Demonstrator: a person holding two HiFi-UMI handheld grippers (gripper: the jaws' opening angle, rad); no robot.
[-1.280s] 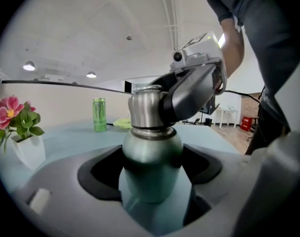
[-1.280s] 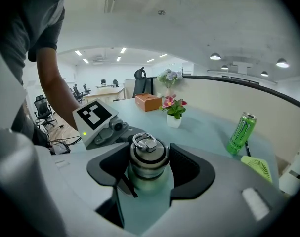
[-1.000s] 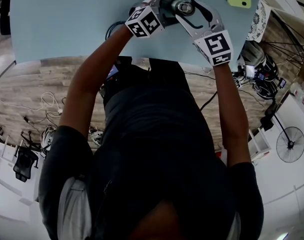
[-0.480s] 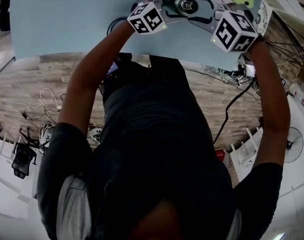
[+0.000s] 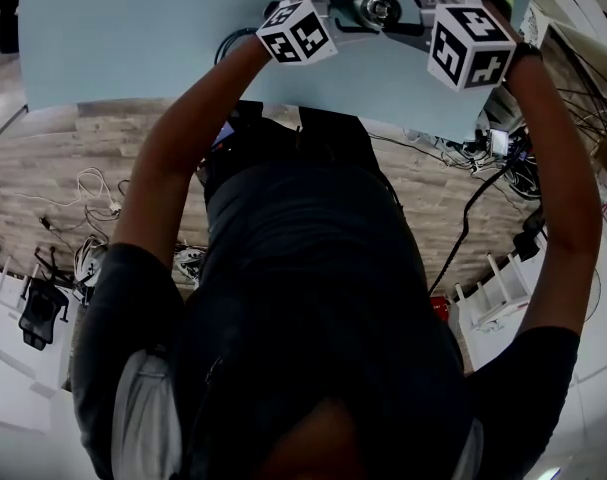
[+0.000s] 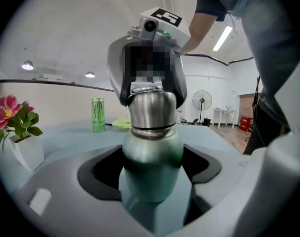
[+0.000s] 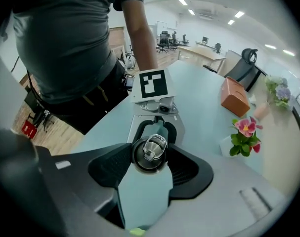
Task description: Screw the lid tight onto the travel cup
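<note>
My left fingers (image 6: 56,186) clamp the green travel cup (image 6: 152,154), which stands upright on the pale blue surface (image 5: 133,38), while my right fingers (image 7: 65,181) grip its steel lid (image 7: 149,153) from above.

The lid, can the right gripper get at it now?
Likely yes: the right gripper is closed on the lid from above, and the left gripper grips only the travel cup lower down.

Tally: one pale-green travel cup (image 6: 152,147); one steel screw lid (image 6: 152,110). Two grey grippers: left gripper (image 6: 150,176), right gripper (image 7: 150,158). One green drink can (image 6: 98,114). One orange box (image 7: 235,97). Two flower pots: pink-flowered pot (image 7: 244,135), pale-flowered pot (image 7: 274,87).
</note>
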